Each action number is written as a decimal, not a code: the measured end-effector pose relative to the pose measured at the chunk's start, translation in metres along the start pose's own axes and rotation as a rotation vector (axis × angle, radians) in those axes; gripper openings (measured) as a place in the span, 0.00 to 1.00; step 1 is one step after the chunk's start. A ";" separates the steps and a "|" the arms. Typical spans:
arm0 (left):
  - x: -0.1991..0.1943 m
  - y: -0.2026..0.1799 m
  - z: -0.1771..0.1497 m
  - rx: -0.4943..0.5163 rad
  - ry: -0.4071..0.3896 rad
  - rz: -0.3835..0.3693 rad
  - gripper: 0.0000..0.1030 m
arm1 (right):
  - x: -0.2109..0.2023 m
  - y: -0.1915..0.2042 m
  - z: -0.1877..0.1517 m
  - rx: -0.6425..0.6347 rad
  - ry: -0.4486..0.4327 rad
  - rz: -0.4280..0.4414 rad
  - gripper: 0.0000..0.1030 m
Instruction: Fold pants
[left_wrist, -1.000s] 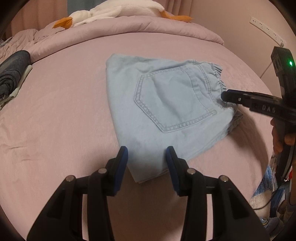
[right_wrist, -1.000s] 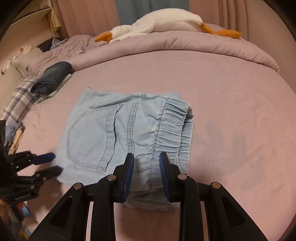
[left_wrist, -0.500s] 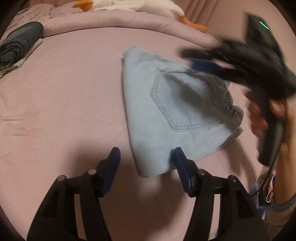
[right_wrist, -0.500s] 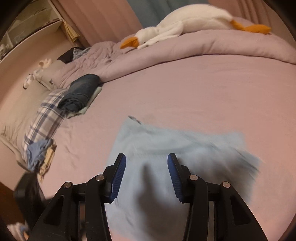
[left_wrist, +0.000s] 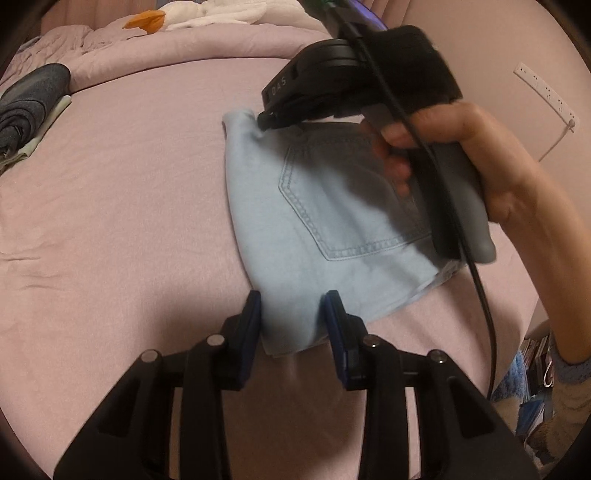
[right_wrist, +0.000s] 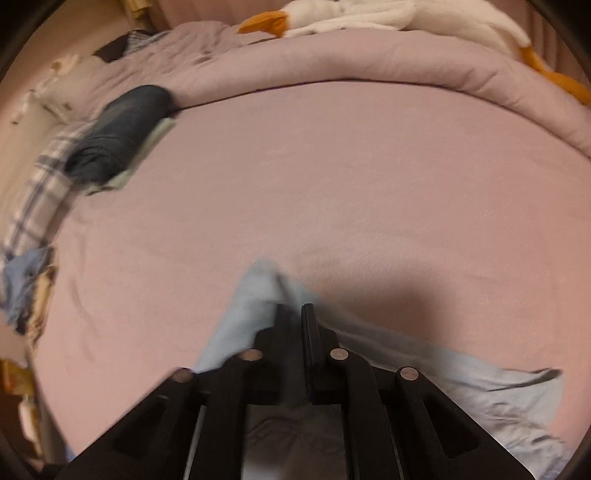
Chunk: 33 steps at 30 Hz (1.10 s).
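The folded light-blue denim pants (left_wrist: 332, 221) are lying on the pink bed sheet (left_wrist: 110, 221), back pocket facing up. You are holding the left gripper (left_wrist: 291, 317) with its blue-padded fingers spread on either side of the near corner of the fabric. You are pinching the far left corner with the right gripper (right_wrist: 291, 310), its fingers pressed together on the cloth. A rolled dark-blue garment (left_wrist: 26, 99) is resting at the far left, well apart from the pants.

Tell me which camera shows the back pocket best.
The left wrist view: the whole stitched pocket on the pants shows, partly shaded by the hand. The right wrist view shows only blurred fabric, no pocket.
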<state>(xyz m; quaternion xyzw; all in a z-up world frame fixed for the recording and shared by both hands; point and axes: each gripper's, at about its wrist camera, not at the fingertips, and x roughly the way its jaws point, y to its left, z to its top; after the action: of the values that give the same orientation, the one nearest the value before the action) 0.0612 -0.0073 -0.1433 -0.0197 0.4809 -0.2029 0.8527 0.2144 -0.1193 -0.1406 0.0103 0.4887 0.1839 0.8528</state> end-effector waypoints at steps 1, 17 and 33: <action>-0.001 -0.001 -0.001 -0.002 0.001 -0.001 0.33 | -0.001 -0.001 0.001 0.001 -0.008 -0.028 0.07; -0.033 -0.001 -0.005 -0.158 -0.043 0.001 0.61 | -0.121 -0.071 -0.077 0.253 -0.199 0.193 0.46; -0.036 0.021 -0.003 -0.219 -0.041 -0.029 0.74 | -0.147 -0.118 -0.143 0.469 -0.229 0.343 0.70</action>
<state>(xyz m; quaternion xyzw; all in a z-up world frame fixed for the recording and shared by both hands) 0.0492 0.0255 -0.1205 -0.1240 0.4822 -0.1612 0.8521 0.0638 -0.3000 -0.1166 0.3097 0.4096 0.2049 0.8333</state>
